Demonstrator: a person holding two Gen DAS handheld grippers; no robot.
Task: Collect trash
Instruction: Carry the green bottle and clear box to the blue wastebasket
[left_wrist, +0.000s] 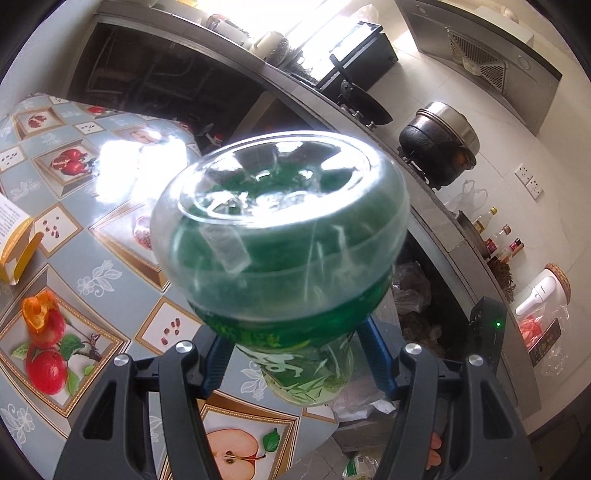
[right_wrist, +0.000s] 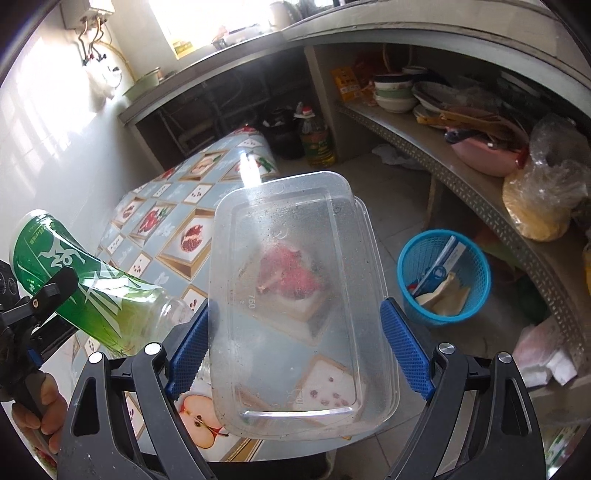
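Observation:
My left gripper (left_wrist: 295, 354) is shut on a clear plastic bottle with a green label (left_wrist: 280, 236), its base pointing up at the camera; the bottle also shows in the right wrist view (right_wrist: 77, 280), held tilted at the left above the table. My right gripper (right_wrist: 295, 332) is shut on a clear rectangular plastic food container (right_wrist: 299, 310), held above the table's near edge. A blue mesh trash basket (right_wrist: 443, 277) with paper and card in it stands on the floor to the right of the container.
The table has a fruit-patterned cloth (left_wrist: 92, 229) with an orange peel (left_wrist: 37, 306) and a yellow carton (left_wrist: 16, 243) on it. A counter with a black pot (left_wrist: 439, 147) and a shelf with bowls (right_wrist: 395, 92) and bags run alongside. An oil bottle (right_wrist: 316, 136) stands on the floor.

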